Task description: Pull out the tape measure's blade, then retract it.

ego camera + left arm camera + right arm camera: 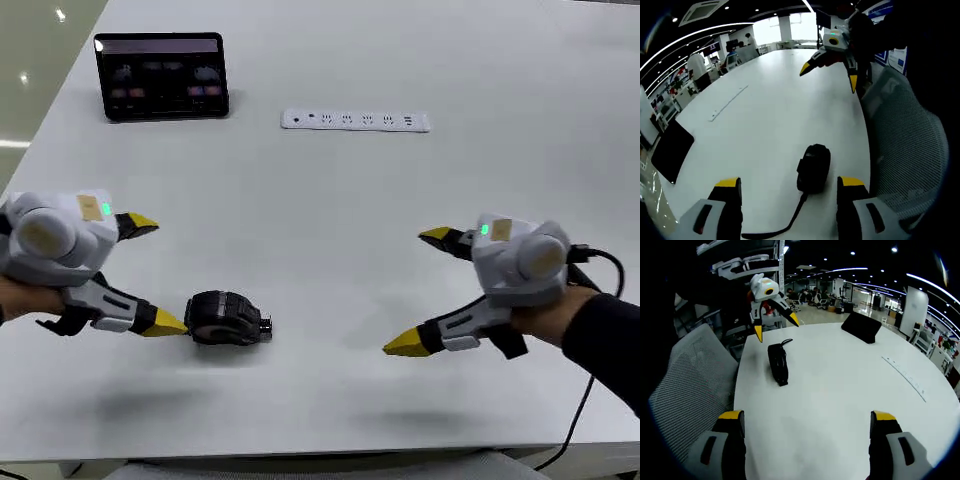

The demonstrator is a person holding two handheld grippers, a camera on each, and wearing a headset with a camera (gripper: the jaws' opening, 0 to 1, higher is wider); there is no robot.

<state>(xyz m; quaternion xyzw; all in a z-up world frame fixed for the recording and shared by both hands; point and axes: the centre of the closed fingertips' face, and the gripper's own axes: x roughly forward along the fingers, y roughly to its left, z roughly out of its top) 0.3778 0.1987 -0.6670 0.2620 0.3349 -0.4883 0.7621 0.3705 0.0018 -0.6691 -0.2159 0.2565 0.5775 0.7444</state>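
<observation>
Readable text: none in any view.
Tablet: screen dim, blurred coloured patches, no legible word.
Power strip: small dark marks along the top, too small to read.
Tape measure: black case, no brand or number legible.
Left gripper sticker: pale yellow, print not legible.
Right gripper sticker: pale yellow, likewise illegible.
Wall poster: blue and white, print blurred.

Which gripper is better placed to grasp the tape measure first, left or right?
Left. The black tape measure lies beside the lower tip of the open left gripper; the open right gripper is far across the white table.
</observation>
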